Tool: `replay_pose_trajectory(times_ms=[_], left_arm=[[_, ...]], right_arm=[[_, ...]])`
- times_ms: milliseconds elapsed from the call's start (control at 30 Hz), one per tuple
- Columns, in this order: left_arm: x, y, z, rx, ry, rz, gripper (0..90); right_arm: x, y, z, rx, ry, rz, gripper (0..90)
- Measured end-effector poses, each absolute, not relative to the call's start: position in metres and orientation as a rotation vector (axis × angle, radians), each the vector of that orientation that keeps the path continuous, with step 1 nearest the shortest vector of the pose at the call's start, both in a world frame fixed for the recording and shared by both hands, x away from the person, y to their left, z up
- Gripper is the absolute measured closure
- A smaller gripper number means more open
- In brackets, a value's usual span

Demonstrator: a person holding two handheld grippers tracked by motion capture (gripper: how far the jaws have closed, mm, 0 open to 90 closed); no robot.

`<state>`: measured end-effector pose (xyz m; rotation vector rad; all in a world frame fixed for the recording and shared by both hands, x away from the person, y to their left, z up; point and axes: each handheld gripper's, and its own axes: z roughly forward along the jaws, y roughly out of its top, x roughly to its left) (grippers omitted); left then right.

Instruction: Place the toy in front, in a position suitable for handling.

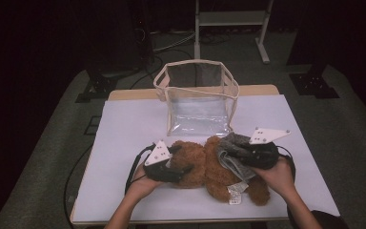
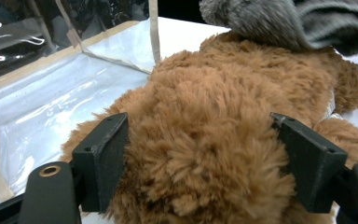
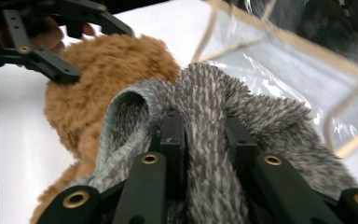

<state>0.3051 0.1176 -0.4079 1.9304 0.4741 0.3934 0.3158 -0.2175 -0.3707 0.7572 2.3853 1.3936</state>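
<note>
A brown teddy bear (image 1: 205,171) lies on its side on the white table cover (image 1: 124,133), just in front of a clear plastic bag. A grey fuzzy garment (image 1: 232,145) is draped over its body. My left gripper (image 1: 181,168) has its jaws on either side of the bear's head (image 2: 214,116), and the fur presses against both pads. My right gripper (image 1: 242,153) is shut on a bunched fold of the grey garment (image 3: 205,93), held above the bear (image 3: 102,79). In the right gripper view the left gripper (image 3: 51,46) sits at the top left.
A clear plastic bag with beige trim (image 1: 198,95) stands open-topped behind the bear, its front wall close to the head (image 2: 51,93). A white tag (image 1: 236,193) hangs from the bear near the front table edge. Beyond the table are a metal stand and dark floor.
</note>
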Motion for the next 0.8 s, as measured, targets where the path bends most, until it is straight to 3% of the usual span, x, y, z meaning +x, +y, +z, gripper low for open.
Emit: replay_pose_trajectory(times_ms=[200,467,633,800], left_arm=[[0.304,0.12,-0.407,1.948,0.458,0.397,31.9],[0.307,0.123,-0.408,1.948,0.455,0.383,35.6],[0.307,0.124,-0.408,1.945,0.461,0.36,32.7],[0.308,0.124,-0.407,1.959,0.446,0.328,20.4]], right_arm=[[0.323,-0.247,-0.37,0.917,2.341,1.38,74.8],[0.305,-0.232,-0.368,0.79,2.373,1.448,74.7],[0.296,-0.261,-0.374,0.899,2.325,1.476,74.7],[0.285,-0.279,-0.381,0.948,2.304,1.482,74.7]])
